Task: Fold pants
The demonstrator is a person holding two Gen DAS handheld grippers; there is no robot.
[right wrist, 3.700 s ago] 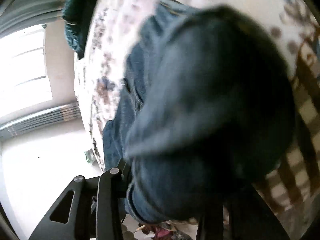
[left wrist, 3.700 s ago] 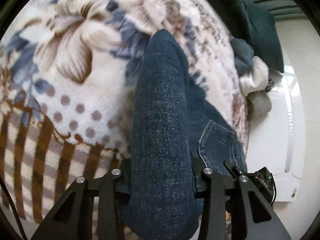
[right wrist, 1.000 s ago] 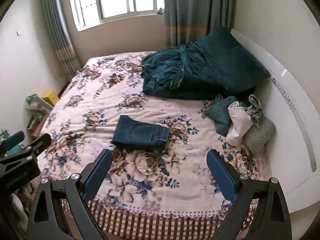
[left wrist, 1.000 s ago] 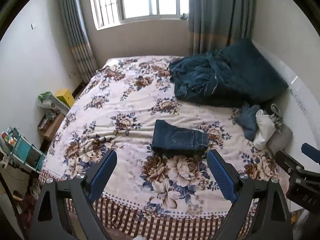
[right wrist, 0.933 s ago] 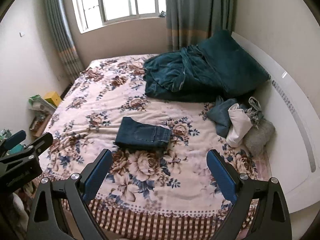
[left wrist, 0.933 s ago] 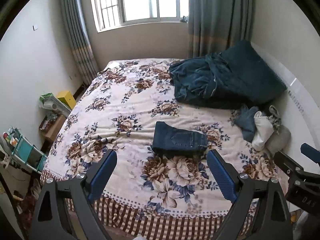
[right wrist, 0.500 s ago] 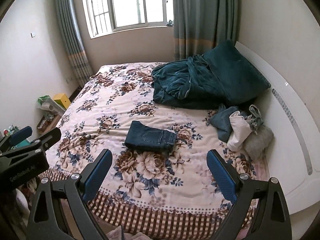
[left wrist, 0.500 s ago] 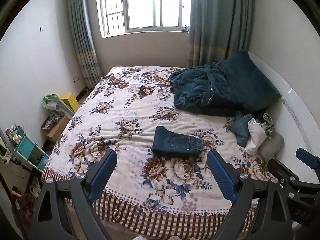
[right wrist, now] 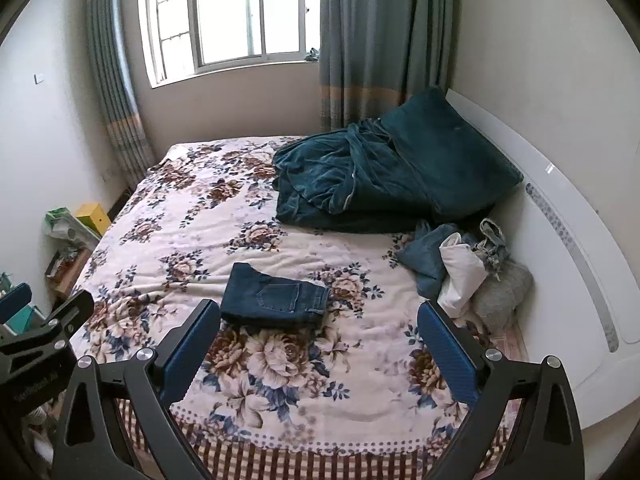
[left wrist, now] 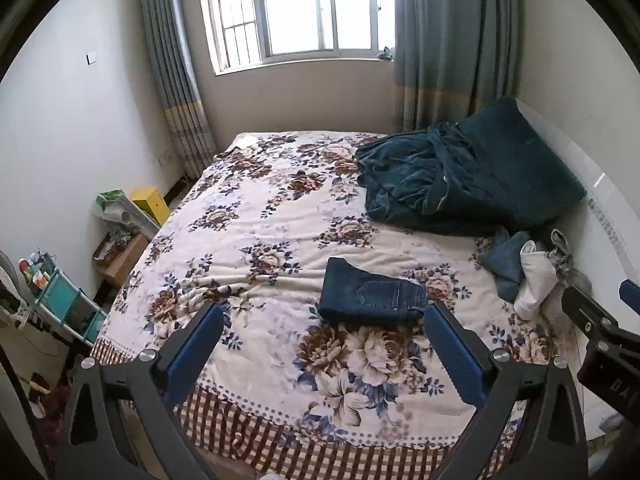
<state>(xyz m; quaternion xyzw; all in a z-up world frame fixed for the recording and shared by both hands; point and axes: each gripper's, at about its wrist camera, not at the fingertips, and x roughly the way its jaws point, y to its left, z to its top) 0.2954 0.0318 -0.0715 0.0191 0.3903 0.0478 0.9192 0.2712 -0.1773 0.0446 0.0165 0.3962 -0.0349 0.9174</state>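
The dark blue jeans (left wrist: 370, 294) lie folded into a compact rectangle on the floral bed (left wrist: 256, 216), back pocket up; they also show in the right wrist view (right wrist: 276, 300). My left gripper (left wrist: 324, 354) is open and empty, held back above the foot of the bed, well short of the jeans. My right gripper (right wrist: 318, 350) is open and empty, likewise back from the jeans. Each gripper shows at the edge of the other's view.
A teal blanket and pillow (left wrist: 460, 180) are piled at the far right of the bed. A small heap of clothes (left wrist: 528, 272) lies by the white headboard (right wrist: 568, 248). A shelf and boxes (left wrist: 60, 292) stand on the floor at left.
Both grippers have let go of the jeans, which now lie folded on the bed, and have pulled back and up, so the whole room shows. Over the last second they keep retreating.
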